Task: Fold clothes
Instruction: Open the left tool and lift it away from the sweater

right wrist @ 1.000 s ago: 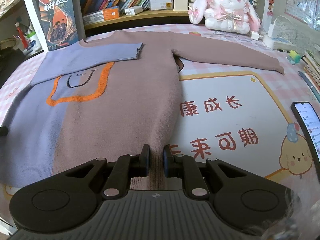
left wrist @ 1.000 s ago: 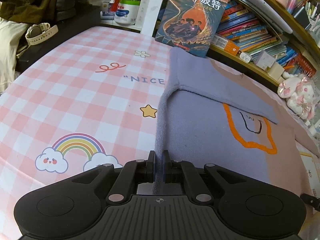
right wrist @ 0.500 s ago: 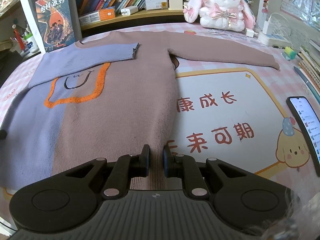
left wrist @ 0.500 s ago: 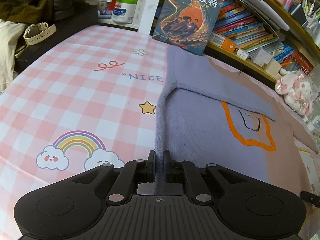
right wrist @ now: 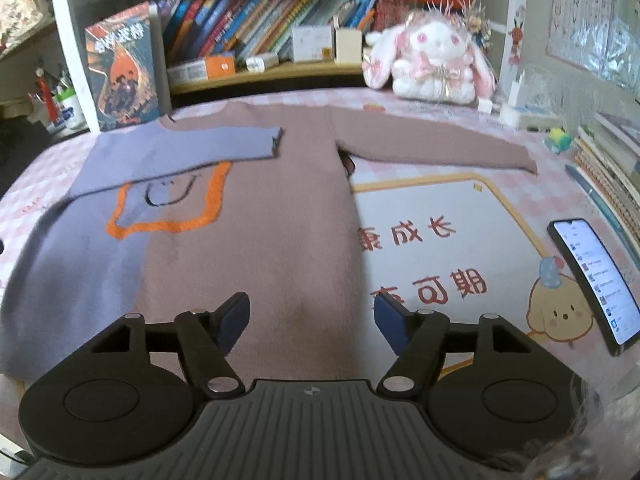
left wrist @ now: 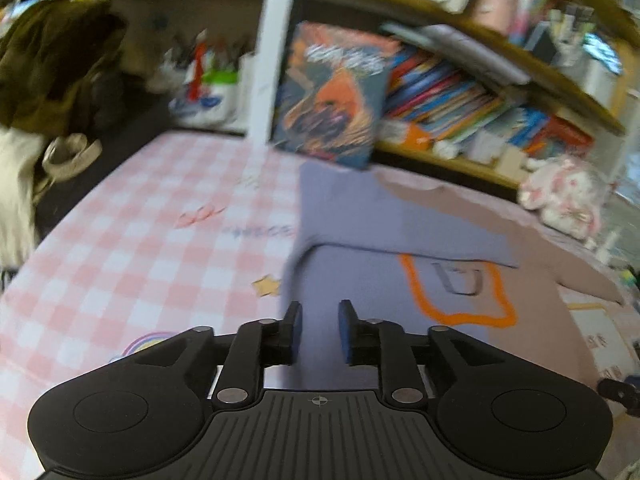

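1. Lying flat on the desk (right wrist: 500,216), the sweater (right wrist: 256,240) has its lilac sleeve (right wrist: 180,148) folded across.
2. Left claw (left wrist: 319,330) and right claw (right wrist: 312,316): both apart, empty.
3. Risk: brown sleeve (right wrist: 432,144) at 2 o'clock may sweep the phone (right wrist: 592,280).

In my right view the sweater (right wrist: 248,240) lies centre-left on the table (right wrist: 436,208), phone (right wrist: 592,280) at right, plush rabbit (right wrist: 436,60) behind.

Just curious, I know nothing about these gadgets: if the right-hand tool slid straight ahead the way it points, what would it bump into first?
Probably the sweater: the open right tool points along its brown body. Beyond lies the bookshelf, though depth is hard to judge.
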`<state>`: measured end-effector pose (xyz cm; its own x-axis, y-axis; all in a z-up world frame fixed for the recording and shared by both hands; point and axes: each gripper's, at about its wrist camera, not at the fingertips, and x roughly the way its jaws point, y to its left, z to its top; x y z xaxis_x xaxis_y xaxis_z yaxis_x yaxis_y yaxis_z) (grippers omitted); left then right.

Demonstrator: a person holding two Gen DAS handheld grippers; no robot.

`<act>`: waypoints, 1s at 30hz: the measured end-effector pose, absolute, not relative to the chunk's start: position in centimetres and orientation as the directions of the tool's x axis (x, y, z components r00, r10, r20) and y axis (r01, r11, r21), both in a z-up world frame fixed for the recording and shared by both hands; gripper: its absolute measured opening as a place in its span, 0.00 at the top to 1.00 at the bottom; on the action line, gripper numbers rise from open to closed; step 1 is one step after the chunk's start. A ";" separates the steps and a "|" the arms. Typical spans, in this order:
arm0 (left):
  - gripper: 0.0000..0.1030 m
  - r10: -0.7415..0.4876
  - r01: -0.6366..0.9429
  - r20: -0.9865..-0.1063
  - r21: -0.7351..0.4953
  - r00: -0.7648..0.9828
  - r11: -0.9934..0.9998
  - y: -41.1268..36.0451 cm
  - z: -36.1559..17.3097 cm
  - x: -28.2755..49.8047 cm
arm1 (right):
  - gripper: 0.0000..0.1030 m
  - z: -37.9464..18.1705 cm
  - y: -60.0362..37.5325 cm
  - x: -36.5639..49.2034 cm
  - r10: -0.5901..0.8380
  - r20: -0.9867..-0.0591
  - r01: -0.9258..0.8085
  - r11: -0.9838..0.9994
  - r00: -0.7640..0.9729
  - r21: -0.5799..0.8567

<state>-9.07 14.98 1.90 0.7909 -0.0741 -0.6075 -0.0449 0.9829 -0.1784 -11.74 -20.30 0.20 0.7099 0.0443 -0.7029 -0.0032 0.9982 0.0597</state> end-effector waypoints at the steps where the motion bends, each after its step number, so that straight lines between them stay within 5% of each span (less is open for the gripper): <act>1: 0.68 -0.082 -0.025 -0.601 -0.167 0.795 0.986 14.5 2.0 -9.4 | 0.35 0.4 -20.1 -12.0 0.046 -0.697 -0.007 0.998 0.716 0.058; 5: 0.45 -0.107 0.041 -0.598 -0.123 0.794 0.992 12.7 1.7 -10.8 | 0.32 0.9 -19.4 -12.9 0.048 -0.679 -0.018 0.999 0.732 0.051; 12: 0.31 -0.153 0.125 -0.626 -0.088 0.764 0.988 11.2 0.6 -12.6 | 0.30 0.9 -18.6 -14.6 0.036 -0.685 -0.016 0.999 0.728 0.035; 16: 0.19 -0.170 0.137 -0.628 -0.100 0.760 0.985 11.1 0.3 -12.9 | 0.21 0.8 -18.3 -15.7 0.021 -0.689 -0.013 1.000 0.724 0.017; 30: 0.16 -0.229 0.205 -0.644 -0.113 0.730 0.972 9.4 0.0 -11.7 | 0.12 1.0 -19.6 -16.5 -0.049 -0.691 0.067 0.998 0.721 0.000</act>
